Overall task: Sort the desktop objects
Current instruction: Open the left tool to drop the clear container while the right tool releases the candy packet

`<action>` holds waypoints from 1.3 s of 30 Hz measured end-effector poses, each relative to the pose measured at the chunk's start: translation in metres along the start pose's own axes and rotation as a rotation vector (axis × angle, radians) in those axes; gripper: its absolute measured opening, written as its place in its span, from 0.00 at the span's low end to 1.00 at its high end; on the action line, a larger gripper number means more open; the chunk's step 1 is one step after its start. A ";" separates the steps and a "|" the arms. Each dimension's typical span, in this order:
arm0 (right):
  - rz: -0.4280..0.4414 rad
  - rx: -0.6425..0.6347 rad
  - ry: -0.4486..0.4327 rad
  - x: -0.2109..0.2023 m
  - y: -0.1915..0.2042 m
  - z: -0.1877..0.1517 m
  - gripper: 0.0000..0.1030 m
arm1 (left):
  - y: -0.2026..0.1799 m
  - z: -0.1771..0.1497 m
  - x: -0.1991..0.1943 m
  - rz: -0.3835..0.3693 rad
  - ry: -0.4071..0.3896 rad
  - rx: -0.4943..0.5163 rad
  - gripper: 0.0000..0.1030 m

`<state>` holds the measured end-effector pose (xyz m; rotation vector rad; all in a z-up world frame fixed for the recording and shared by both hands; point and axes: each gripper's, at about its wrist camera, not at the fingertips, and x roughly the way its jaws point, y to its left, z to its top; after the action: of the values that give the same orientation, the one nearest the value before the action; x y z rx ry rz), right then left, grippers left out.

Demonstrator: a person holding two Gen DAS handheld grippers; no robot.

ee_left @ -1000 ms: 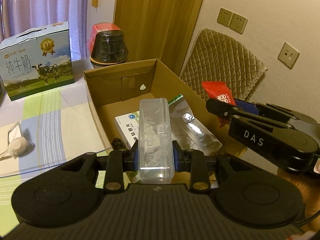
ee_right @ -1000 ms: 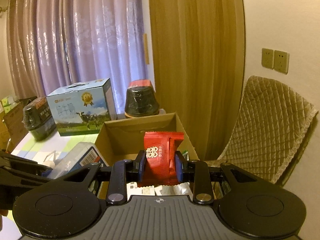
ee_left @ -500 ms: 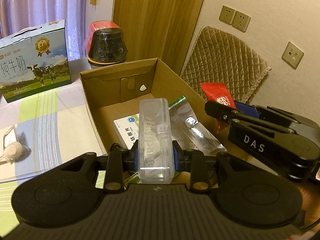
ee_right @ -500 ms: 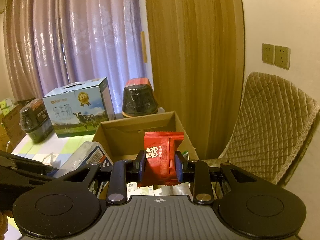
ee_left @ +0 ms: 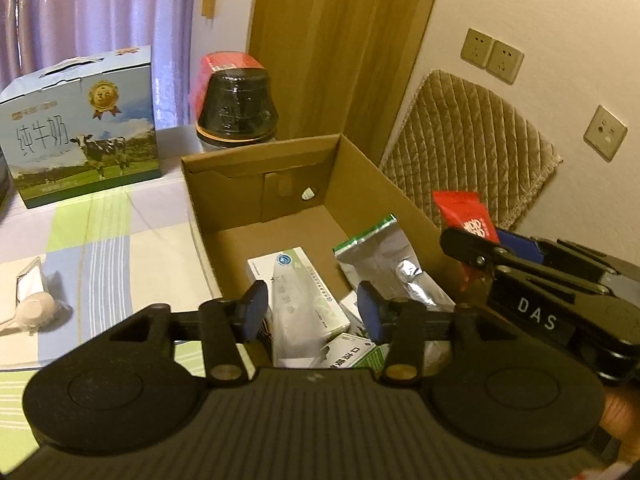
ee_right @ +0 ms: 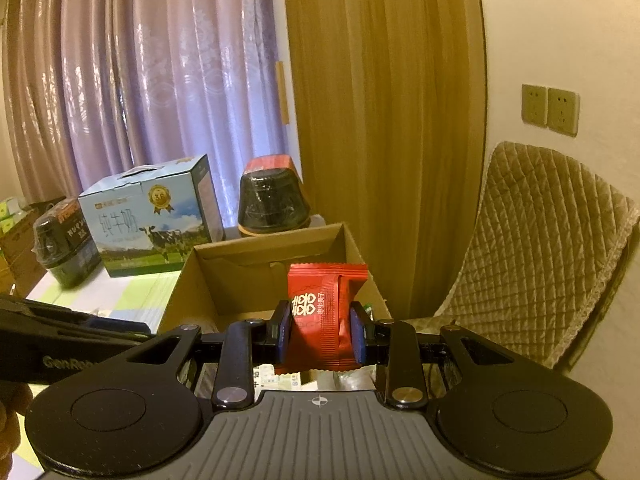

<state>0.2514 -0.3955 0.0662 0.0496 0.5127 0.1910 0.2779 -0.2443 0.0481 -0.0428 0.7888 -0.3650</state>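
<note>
red packet [ee_right: 320,316] pinched btwn right gripper [ee_right: 322,338] jaws – left gripper [ee_left: 312,312] jaws apart

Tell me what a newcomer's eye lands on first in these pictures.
The red snack packet, pinched upright in the right gripper above the open cardboard box, stands out first. Next comes the left gripper, open over the white medicine boxes and a silver pouch inside the box.
</note>
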 end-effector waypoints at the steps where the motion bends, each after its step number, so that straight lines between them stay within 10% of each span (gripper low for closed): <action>1: 0.000 0.000 0.001 0.000 0.000 0.000 0.27 | 0.002 0.000 0.000 0.000 0.001 -0.003 0.42; 21: 0.048 0.013 0.006 0.008 0.016 0.009 0.27 | 0.026 -0.004 -0.023 0.029 -0.023 -0.026 0.42; 25: 0.080 0.035 -0.022 0.011 0.018 0.016 0.53 | 0.035 -0.008 -0.028 0.045 -0.020 -0.036 0.42; 39: 0.050 0.126 0.009 -0.030 0.012 -0.004 0.56 | 0.063 -0.040 -0.059 0.098 0.003 -0.065 0.47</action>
<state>0.2213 -0.3899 0.0783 0.1844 0.5322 0.2077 0.2311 -0.1620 0.0493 -0.0640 0.8024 -0.2471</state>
